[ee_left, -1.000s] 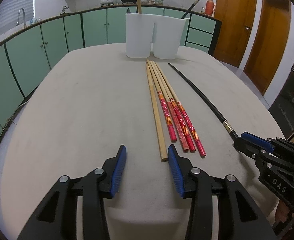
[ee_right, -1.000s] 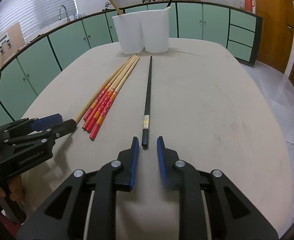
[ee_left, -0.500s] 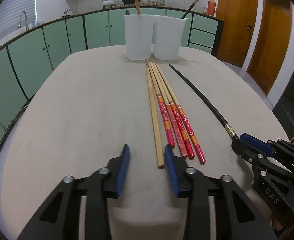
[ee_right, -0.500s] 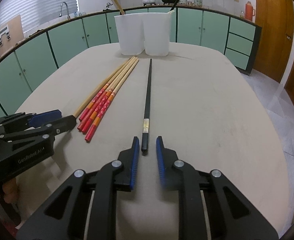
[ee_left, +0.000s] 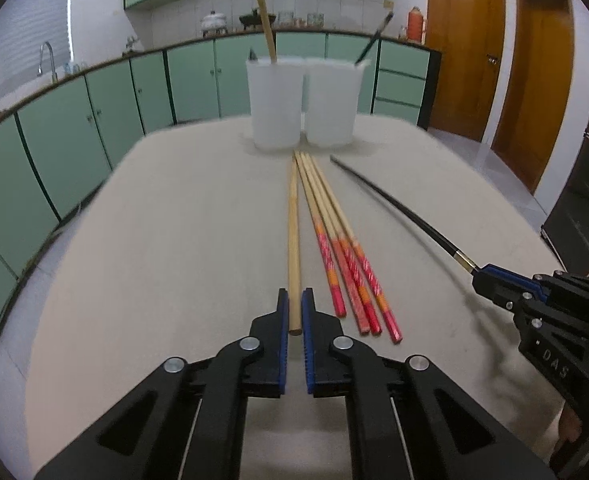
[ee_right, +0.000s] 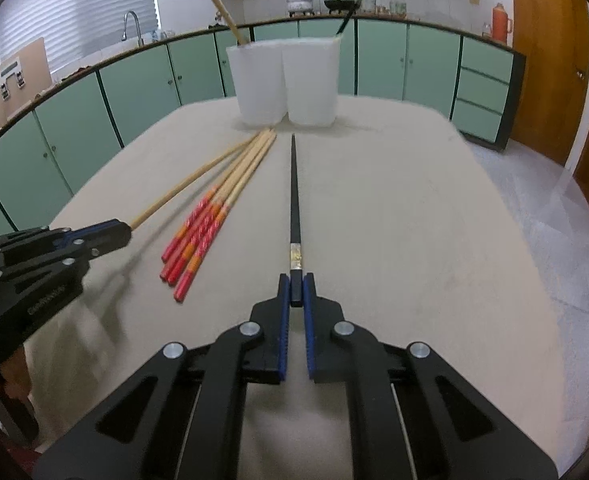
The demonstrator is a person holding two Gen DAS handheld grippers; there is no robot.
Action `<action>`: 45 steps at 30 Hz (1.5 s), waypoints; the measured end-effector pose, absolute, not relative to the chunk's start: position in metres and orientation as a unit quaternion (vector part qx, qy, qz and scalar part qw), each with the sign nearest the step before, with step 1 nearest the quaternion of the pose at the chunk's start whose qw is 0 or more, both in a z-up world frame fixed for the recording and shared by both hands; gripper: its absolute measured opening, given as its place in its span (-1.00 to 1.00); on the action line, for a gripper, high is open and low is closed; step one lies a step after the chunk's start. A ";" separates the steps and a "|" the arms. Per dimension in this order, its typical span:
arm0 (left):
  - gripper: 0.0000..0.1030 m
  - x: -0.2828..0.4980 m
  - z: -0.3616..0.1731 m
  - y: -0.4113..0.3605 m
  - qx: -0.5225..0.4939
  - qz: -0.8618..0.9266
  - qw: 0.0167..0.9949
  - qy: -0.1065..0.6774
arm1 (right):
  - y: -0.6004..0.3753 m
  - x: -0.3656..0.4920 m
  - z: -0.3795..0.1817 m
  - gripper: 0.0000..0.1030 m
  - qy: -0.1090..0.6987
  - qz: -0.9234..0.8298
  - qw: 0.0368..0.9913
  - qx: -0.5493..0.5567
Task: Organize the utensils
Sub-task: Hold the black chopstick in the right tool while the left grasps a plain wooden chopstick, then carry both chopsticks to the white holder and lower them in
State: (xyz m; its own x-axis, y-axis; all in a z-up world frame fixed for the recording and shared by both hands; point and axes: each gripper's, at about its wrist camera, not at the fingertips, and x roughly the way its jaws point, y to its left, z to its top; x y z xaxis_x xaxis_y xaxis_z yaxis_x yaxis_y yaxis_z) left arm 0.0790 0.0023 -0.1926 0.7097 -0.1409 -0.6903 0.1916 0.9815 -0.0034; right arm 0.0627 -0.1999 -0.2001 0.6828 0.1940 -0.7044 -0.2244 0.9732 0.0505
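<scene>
Chopsticks are handling light, stiff and slick. I am pinching the plain bamboo chopstick point(ee_left: 293, 240) at its butt with the left gripper point(ee_left: 293, 312), and my right gripper point(ee_right: 295, 292) is clamping the glossy black chopstick point(ee_right: 294, 192) likewise, both lying on the matte beige table point(ee_left: 174, 240) before two white plastic cups point(ee_left: 302, 104).

A home kitchen was indicated. Pale green base cabinets point(ee_left: 74, 128) under a dark countertop were seen curving round the room, with a chrome tap point(ee_right: 132, 26) beneath a louvred window point(ee_right: 74, 4). A lidded steel pot point(ee_right: 299, 2) and an orange flask point(ee_right: 501, 20) were noted before a white tiled wall point(ee_left: 334, 0). Brown wooden doors point(ee_left: 466, 48) were recorded.
</scene>
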 end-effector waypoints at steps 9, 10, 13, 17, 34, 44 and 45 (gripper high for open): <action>-0.87 0.082 -0.120 0.017 0.015 -0.088 0.954 0.286 | -0.209 0.070 -0.141 -0.89 0.326 0.119 0.938 -0.019; -0.87 0.084 -0.113 0.019 0.013 -0.087 0.956 0.279 | -0.211 0.072 -0.136 -0.89 0.321 0.119 0.939 -0.019; -0.87 0.093 -0.091 0.025 0.005 -0.089 0.963 0.255 | -0.216 0.080 -0.114 -0.89 0.303 0.121 0.945 -0.011; -0.87 0.106 -0.073 0.026 0.002 -0.089 0.967 0.237 | -0.224 0.094 -0.092 -0.89 0.291 0.125 0.948 0.004; -0.88 0.148 -0.035 0.028 -0.015 -0.119 0.965 0.233 | -0.226 0.151 -0.019 -0.89 0.277 0.154 0.948 0.019; -0.88 0.154 -0.006 0.028 -0.020 -0.130 0.970 0.207 | -0.224 0.164 0.005 -0.89 0.257 0.163 0.952 0.027; -0.88 0.155 -0.001 0.027 -0.021 -0.132 0.970 0.201 | -0.223 0.166 0.008 -0.89 0.254 0.164 0.953 0.027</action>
State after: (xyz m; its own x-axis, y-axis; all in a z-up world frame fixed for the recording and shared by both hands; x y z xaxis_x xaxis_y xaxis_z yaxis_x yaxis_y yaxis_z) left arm 0.1551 0.0272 -0.0011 0.8842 -0.2647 -0.3848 0.2474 0.9643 -0.0946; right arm 0.1664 -0.2234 0.0081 0.8169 0.3266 -0.4754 -0.2994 0.9446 0.1345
